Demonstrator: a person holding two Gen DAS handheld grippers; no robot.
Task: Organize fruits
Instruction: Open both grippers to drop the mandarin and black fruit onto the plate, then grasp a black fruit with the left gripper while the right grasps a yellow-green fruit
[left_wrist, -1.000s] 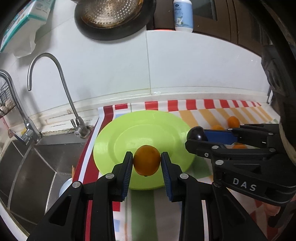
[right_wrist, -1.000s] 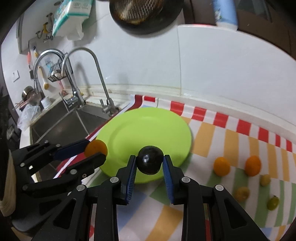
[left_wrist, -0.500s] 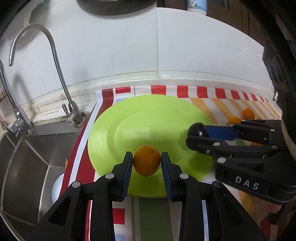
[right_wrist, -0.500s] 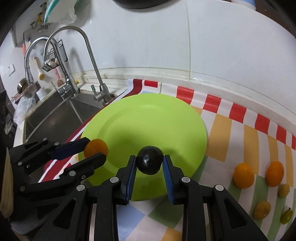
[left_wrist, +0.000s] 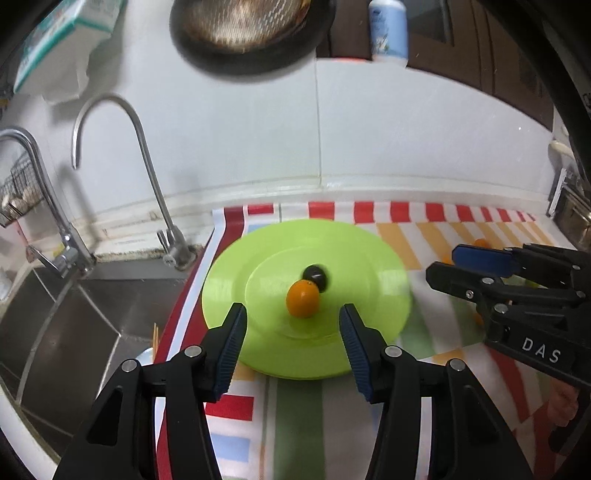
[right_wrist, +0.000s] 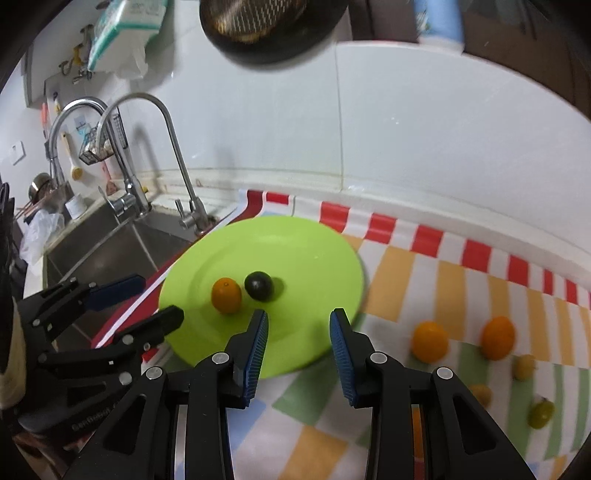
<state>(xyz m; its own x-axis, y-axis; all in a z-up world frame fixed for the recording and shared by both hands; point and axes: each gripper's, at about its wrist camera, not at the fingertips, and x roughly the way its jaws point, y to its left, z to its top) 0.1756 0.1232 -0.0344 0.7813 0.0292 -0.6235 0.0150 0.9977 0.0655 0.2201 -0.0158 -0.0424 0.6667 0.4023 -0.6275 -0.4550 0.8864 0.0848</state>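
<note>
A green plate (left_wrist: 236, 280) (right_wrist: 317, 251) lies on the striped cloth beside the sink. An orange fruit (left_wrist: 303, 298) (right_wrist: 226, 295) and a dark round fruit (left_wrist: 315, 277) (right_wrist: 259, 286) lie side by side in its middle. My left gripper (left_wrist: 291, 325) (right_wrist: 147, 299) is open and empty, just short of the orange fruit. My right gripper (right_wrist: 298, 332) (left_wrist: 447, 264) is open and empty over the plate's near right rim. Two orange fruits (right_wrist: 430, 341) (right_wrist: 497, 338) and three small yellow-green fruits (right_wrist: 524, 366) lie on the cloth to the right.
A steel sink (left_wrist: 74, 317) with two taps (left_wrist: 147, 147) lies left of the plate. A white tiled wall stands behind. A strainer pan (left_wrist: 251, 26), a tissue pack (left_wrist: 62, 33) and a bottle (left_wrist: 388, 33) are up on the wall.
Both grippers have opened and let go. The orange fruit and the dark fruit now lie on the plate. Both grippers have pulled back and up.
</note>
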